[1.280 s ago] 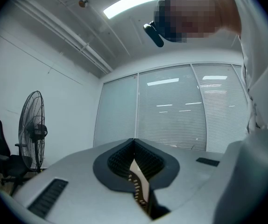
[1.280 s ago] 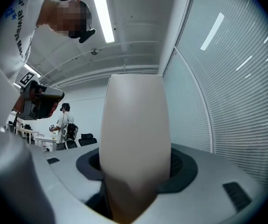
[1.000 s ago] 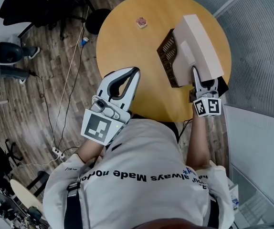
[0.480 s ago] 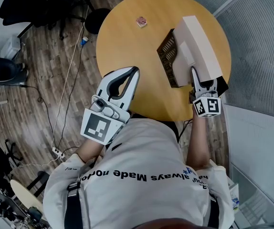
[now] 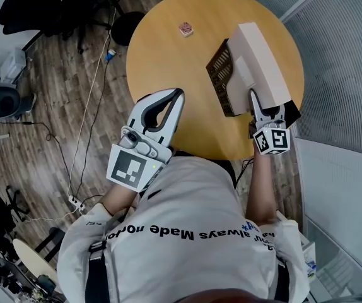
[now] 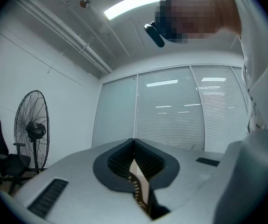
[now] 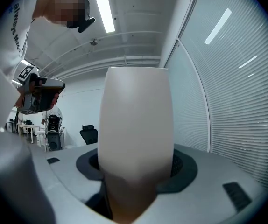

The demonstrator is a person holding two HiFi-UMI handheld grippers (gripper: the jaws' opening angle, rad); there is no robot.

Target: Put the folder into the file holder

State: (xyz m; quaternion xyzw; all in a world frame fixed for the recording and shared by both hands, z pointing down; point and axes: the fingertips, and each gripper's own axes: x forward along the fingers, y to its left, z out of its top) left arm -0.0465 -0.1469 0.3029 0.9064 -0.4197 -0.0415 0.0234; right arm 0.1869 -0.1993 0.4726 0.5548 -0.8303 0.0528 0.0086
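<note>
A thick beige folder (image 5: pixel 260 62) stands tilted over the right half of the round wooden table (image 5: pixel 168 55). My right gripper (image 5: pixel 268 107) is shut on its near end, and in the right gripper view the folder (image 7: pixel 136 120) fills the gap between the jaws. A dark mesh file holder (image 5: pixel 219 72) shows along the folder's left side. Whether the folder's base sits inside it is hidden. My left gripper (image 5: pixel 180 95) hangs over the table's near edge, shut and holding nothing. Its jaw tips meet in the left gripper view (image 6: pixel 134 141).
A small reddish object (image 5: pixel 185 28) lies at the far side of the table. A glass wall with blinds (image 5: pixel 345 55) runs close along the right. Cables (image 5: pixel 89 106) and office chairs (image 5: pixel 4 100) are on the wooden floor at the left.
The folder and both grippers have kept their places. A dark chair on the floor at the far left has shifted.
</note>
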